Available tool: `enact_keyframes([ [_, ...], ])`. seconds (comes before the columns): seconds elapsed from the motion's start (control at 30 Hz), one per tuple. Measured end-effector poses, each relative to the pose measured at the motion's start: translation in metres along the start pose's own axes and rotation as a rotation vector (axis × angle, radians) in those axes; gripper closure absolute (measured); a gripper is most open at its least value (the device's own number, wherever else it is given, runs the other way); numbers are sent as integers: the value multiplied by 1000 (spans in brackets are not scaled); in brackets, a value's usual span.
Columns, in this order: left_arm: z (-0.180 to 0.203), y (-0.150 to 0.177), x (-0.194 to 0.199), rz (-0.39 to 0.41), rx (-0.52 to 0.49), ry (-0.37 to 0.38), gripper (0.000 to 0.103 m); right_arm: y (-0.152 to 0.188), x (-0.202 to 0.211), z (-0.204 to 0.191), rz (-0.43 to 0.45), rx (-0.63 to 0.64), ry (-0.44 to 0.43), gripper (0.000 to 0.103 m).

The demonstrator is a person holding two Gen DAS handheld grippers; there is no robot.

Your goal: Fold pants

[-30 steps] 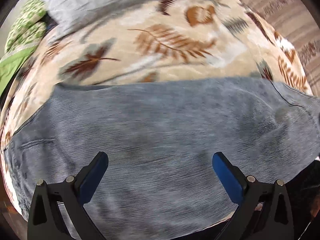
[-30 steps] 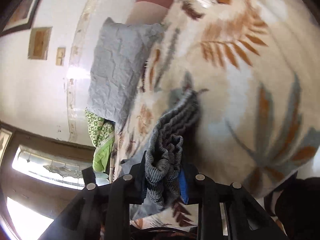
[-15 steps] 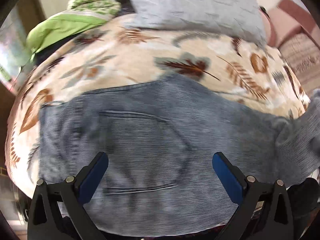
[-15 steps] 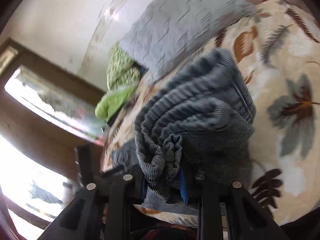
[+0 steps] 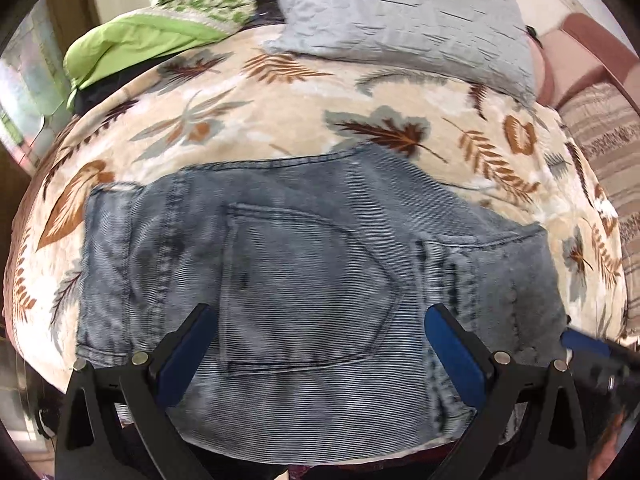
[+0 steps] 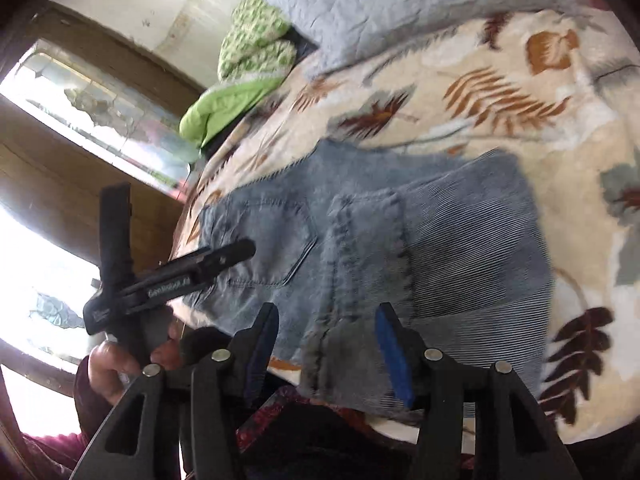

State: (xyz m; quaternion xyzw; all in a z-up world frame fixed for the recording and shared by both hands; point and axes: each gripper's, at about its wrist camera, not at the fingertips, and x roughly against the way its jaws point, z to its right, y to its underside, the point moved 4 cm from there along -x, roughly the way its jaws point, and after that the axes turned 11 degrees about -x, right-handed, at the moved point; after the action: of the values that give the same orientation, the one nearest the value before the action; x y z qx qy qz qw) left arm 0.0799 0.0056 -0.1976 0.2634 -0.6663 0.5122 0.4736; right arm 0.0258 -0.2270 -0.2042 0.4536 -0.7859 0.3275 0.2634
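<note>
The grey-blue corduroy pants lie folded over on the leaf-patterned bedspread, back pocket up. They also show in the right wrist view, with the leg end laid over the seat. My left gripper is open and empty, hovering over the pocket. It also shows in the right wrist view, held in a hand. My right gripper is open with nothing held, its fingers either side of the near fold edge. One of its blue pads shows at the right edge of the left wrist view.
A grey quilted pillow and a green blanket pile lie at the head of the bed. A window with wood frame is to the left. A striped cloth lies at the right edge of the bed.
My right gripper has opened and let go of the bunched pant leg, which now lies folded over the seat. My left gripper has shifted toward the waistband and pocket.
</note>
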Motion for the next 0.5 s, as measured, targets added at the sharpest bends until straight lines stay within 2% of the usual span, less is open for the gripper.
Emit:
enact_keyframes([
  [0.1, 19, -4, -5, 4, -49, 2, 0, -8, 12, 27, 42, -74, 58, 47],
  [0.2, 37, -12, -20, -16, -90, -12, 0, -8, 17, 55, 63, -156, 52, 47],
  [0.3, 52, -24, -39, -25, -141, -41, 0, -2, 2, 70, 19, -183, 62, 48],
  [0.37, 64, -31, -46, -4, -177, -17, 2, 9, -4, 85, -25, -180, 63, 47],
  [0.43, 74, -34, -52, -14, -207, 4, 10, 16, -4, 88, 17, -121, 34, 47],
  [0.5, 79, -34, -57, -25, -217, 36, 28, 21, -3, 90, 59, -19, -7, 46],
])
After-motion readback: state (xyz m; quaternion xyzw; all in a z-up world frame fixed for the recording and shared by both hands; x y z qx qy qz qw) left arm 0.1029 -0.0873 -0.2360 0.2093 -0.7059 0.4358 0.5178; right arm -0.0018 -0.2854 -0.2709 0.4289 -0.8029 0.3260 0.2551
